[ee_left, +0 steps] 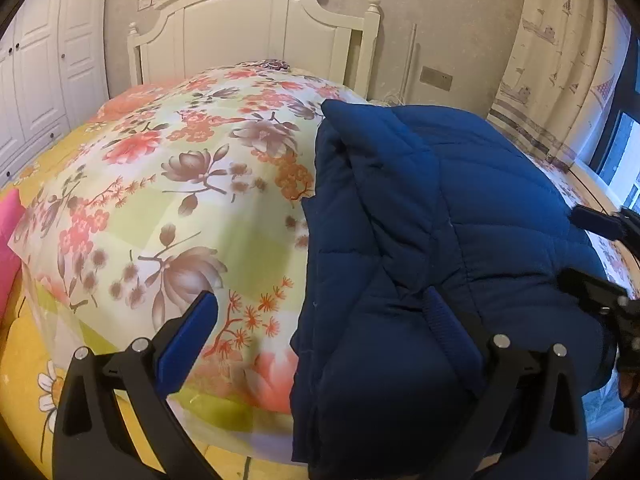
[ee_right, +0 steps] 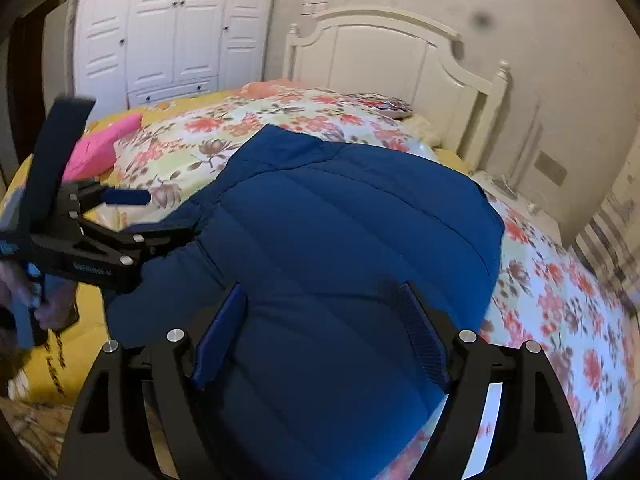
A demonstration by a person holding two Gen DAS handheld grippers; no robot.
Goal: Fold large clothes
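A dark blue quilted jacket [ee_left: 448, 216] lies folded on a floral quilt [ee_left: 192, 184] on the bed. It also shows in the right wrist view [ee_right: 352, 232]. My left gripper [ee_left: 320, 320] is open over the jacket's left edge, with its right finger on the fabric and its left finger over the quilt. It shows from the side in the right wrist view [ee_right: 160, 216]. My right gripper [ee_right: 324, 332] is open just above the near part of the jacket. Its fingers show at the right edge of the left wrist view [ee_left: 600, 248].
The white headboard [ee_right: 400, 56] stands at the far end of the bed. A pink pillow [ee_right: 100, 148] lies on the yellow sheet [ee_right: 80, 344] to the left. White wardrobes [ee_right: 168, 32] line the far wall. A curtain [ee_left: 560, 64] and window are on the right.
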